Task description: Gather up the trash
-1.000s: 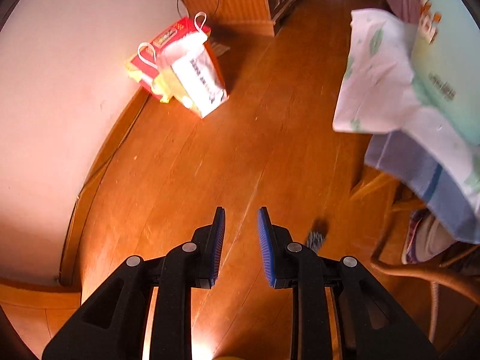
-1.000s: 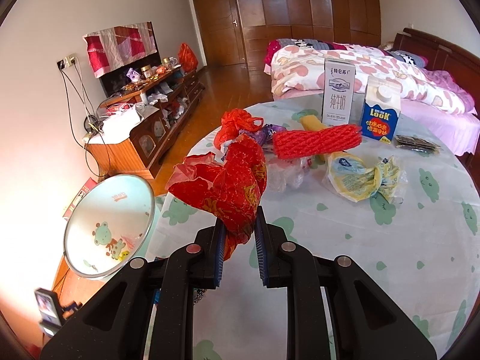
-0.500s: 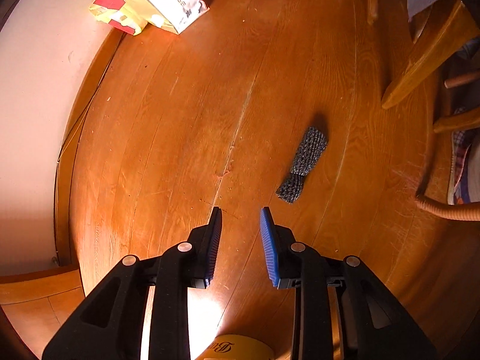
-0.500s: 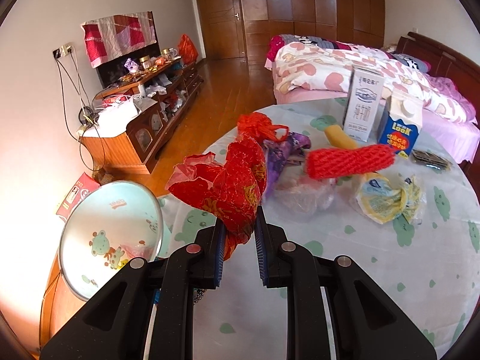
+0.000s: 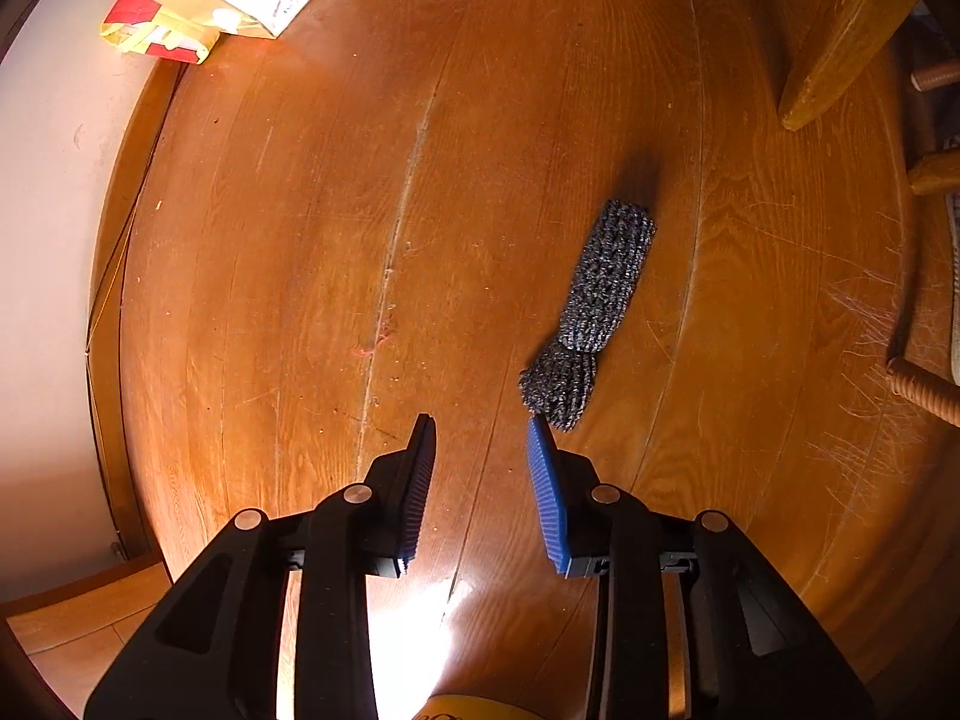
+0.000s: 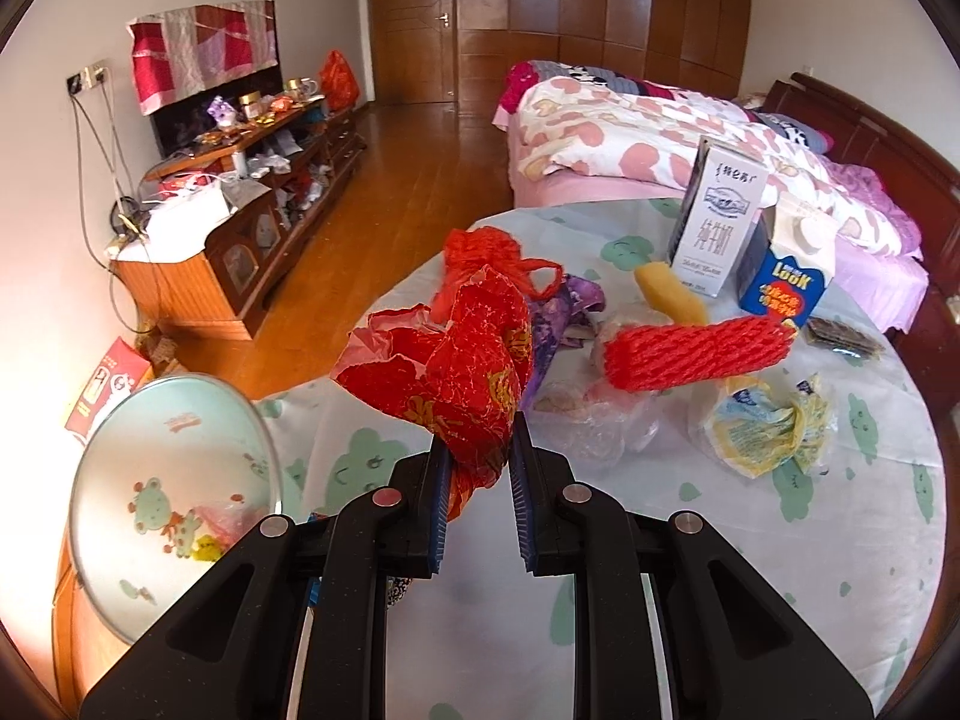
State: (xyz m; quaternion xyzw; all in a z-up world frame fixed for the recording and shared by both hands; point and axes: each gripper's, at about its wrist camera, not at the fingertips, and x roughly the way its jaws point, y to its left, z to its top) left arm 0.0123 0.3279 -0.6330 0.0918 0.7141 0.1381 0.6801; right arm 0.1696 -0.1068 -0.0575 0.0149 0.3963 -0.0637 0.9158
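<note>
Your right gripper has its jaws clamped on the red plastic bag, light and crinkly, above the counter. Beyond it lies the red foam net: soft, so pinch mid-length. Your left gripper has its jaws apart over the floor.

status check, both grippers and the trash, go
Left gripper open above grey knitted foam net on wooden floor. Right gripper shut on crumpled red plastic bag. Nothing blocking.

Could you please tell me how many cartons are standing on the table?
2: a white carton at the table's far edge, and a blue carton touching its right side.
</note>
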